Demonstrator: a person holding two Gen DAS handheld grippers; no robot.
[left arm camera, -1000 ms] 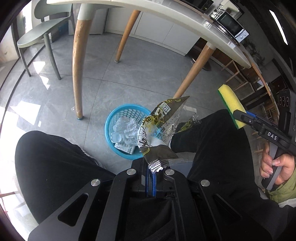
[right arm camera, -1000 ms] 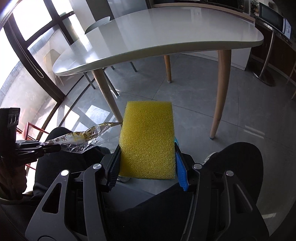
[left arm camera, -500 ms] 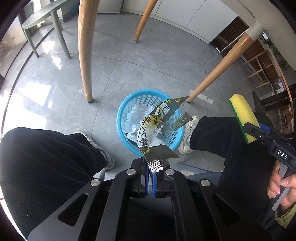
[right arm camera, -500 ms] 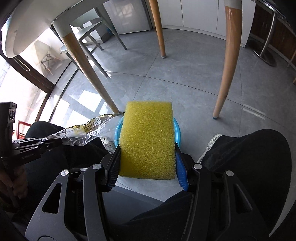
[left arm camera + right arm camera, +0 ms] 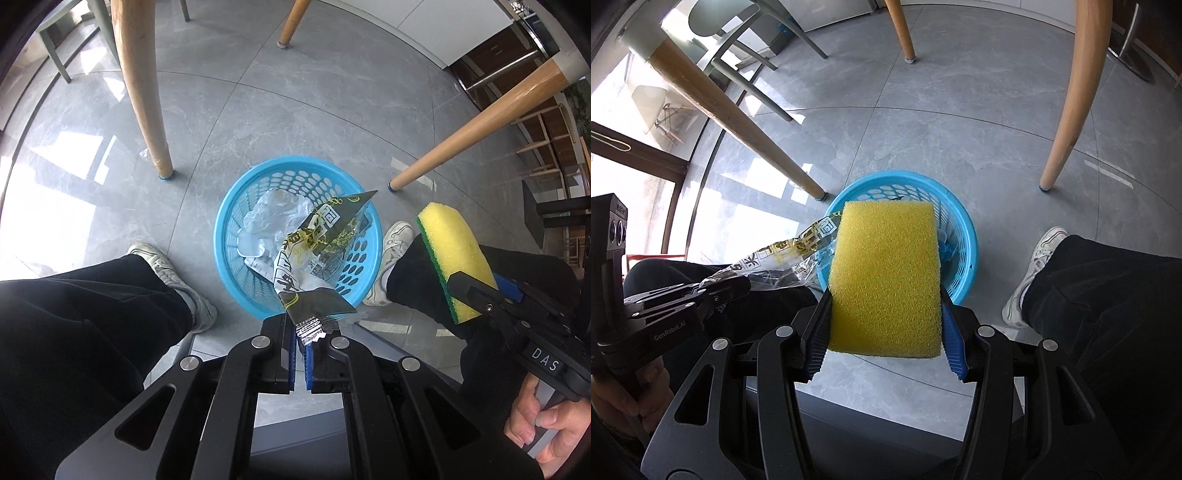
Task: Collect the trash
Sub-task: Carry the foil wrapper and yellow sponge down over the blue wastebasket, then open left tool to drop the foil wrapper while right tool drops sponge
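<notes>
My left gripper (image 5: 301, 338) is shut on a crumpled foil snack wrapper (image 5: 317, 251) with yellow print and holds it above a blue plastic basket (image 5: 229, 218) on the floor. The basket holds white crumpled plastic (image 5: 269, 218). My right gripper (image 5: 884, 332) is shut on a yellow sponge (image 5: 884, 277) with a green scrub side, held over the basket (image 5: 964, 236). The sponge (image 5: 454, 254) shows at the right of the left wrist view; the wrapper (image 5: 786, 254) shows at the left of the right wrist view.
Wooden table legs (image 5: 142, 85) (image 5: 476, 125) stand on the grey tile floor around the basket. The person's black-trousered legs (image 5: 74, 325) and white shoes (image 5: 391, 243) flank it. A grey chair (image 5: 738, 37) stands further back.
Both grippers have dropped from table height toward the floor and tilted down; the blue basket now sits closer and centred below the wrapper and the sponge.
</notes>
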